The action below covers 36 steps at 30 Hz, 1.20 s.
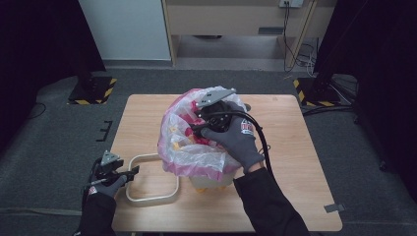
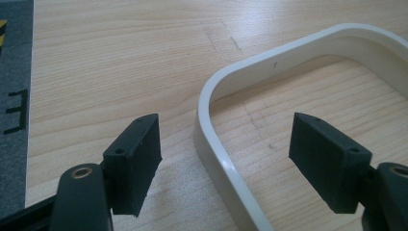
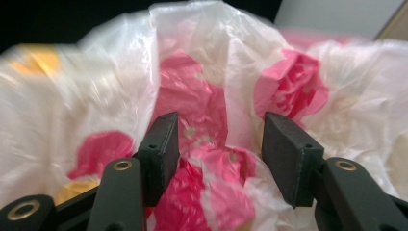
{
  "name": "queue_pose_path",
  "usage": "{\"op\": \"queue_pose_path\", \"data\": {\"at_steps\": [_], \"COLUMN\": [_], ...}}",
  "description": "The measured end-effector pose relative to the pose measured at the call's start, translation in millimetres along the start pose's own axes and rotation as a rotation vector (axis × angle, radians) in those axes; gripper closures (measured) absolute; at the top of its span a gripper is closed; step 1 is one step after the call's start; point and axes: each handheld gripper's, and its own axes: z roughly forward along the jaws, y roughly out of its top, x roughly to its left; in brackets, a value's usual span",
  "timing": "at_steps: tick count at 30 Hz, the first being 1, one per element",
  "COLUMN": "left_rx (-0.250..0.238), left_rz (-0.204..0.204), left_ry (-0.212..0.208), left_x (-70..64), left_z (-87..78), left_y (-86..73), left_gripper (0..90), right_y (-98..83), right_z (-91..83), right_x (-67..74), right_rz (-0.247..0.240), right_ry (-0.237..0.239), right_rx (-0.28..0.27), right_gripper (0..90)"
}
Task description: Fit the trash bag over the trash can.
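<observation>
Hidden: the bin (image 1: pixel 211 183) under the plastic bag (image 1: pixel 196 157) shows just a pale strip at its base; the right gripper (image 1: pixel 197 129) has its tips sunk among the bag's folds in the high view.
Blur: left part of the right gripper view is smeared; yellow patches there cannot be identified.
Right gripper state: jaws about half apart, crumpled pink-and-clear film between them; whether the pads press it cannot be told.
Left gripper (image 2: pixel 226 163) state: jaws wide, straddling the rim of the white ring frame (image 2: pixel 269 60) without touching it.
Bag position: table centre, draped over the bin.
Edges: frame lies flat near the table's (image 1: pixel 295 162) front-left edge; bare wood right of the bin.
Materials: thin, wrinkled film; smooth rounded-rectangle frame; light wood-grain top.
</observation>
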Motion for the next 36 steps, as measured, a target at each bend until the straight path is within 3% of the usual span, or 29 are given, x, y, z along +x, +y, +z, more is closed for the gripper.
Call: {"op": "queue_pose_path", "data": {"at_steps": [4,9,13,16,20,25,29,36], "left_rx": [0.002,0.006,0.001,0.004,0.010,0.012,0.011,0.012], "left_rz": [0.002,0.005,0.001,0.000,0.003,0.002,0.001,-0.003], "left_ry": [-0.001,-0.002,-0.003,-0.001,-0.003,-0.001,-0.001,0.001], "left_x": [-0.1,-0.7,-0.8,0.0,-0.3,-0.2,-0.1,0.7], "left_z": [0.1,1.1,-0.1,0.5,1.3,1.5,1.9,2.2], "left_y": [-0.1,-0.1,-0.1,-0.4,-0.5,-0.9,-1.0,-1.5], "left_gripper": [25.9,25.9,25.8,25.8,25.8,25.6,25.7,25.7], "right_y": [-1.1,-3.4,-4.6,-4.2,-1.7,-1.8,-0.7,2.4], "right_z": [6.4,14.8,11.7,1.9,-13.1,-25.2,-33.2,-46.6], "right_x": [1.4,0.0,-1.4,-3.4,-7.7,-9.9,-9.8,-4.7], "right_rz": [-0.004,0.030,0.049,0.097,0.165,0.187,0.180,0.172], "right_ry": [-0.008,-0.017,-0.021,-0.012,-0.003,-0.022,-0.046,-0.084], "right_rx": [0.067,0.133,0.114,0.017,-0.172,-0.343,-0.446,-0.561], "right_gripper": [48.4,47.8,45.9,45.7,45.3,43.3,44.4,45.3]}}
